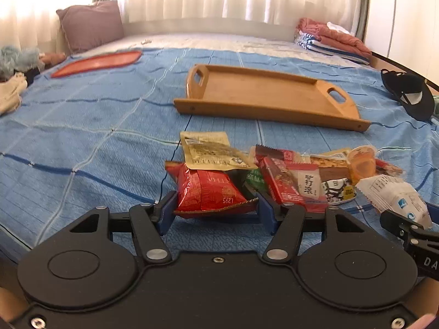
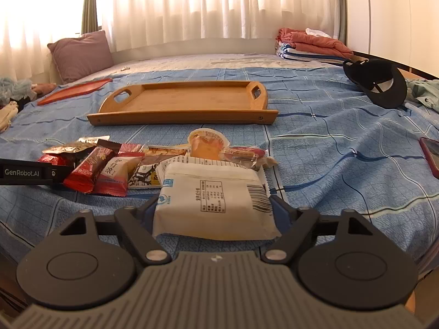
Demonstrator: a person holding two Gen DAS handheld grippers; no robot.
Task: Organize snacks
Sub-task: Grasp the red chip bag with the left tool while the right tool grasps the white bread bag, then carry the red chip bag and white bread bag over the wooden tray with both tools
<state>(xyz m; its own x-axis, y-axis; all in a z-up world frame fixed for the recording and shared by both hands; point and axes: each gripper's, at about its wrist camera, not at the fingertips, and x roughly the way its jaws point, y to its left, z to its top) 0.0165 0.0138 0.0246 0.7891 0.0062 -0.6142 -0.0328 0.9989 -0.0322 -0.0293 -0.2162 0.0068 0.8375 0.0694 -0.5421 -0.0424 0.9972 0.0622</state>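
A heap of snack packets point(image 1: 296, 175) lies on the blue bedspread, in front of an empty wooden tray point(image 1: 269, 112) point(image 2: 181, 118). My left gripper point(image 1: 215, 205) has its blue pads against both sides of a red snack packet point(image 1: 208, 189) at the heap's left end; a beige pouch point(image 1: 211, 150) lies across that packet's far end. My right gripper point(image 2: 214, 208) grips a white packet point(image 2: 214, 197) with a barcode, its pads touching both edges. An orange jelly cup point(image 2: 205, 142) stands behind it. The left gripper's body point(image 2: 27, 172) shows at the left edge of the right wrist view.
A flat red lid point(image 1: 96, 61) lies far left on the bed. A black cap point(image 2: 378, 85) sits at the right, with a red phone point(image 2: 432, 159) near the right edge. Folded towels point(image 1: 329, 38) and a purple pillow point(image 1: 90, 24) are at the back.
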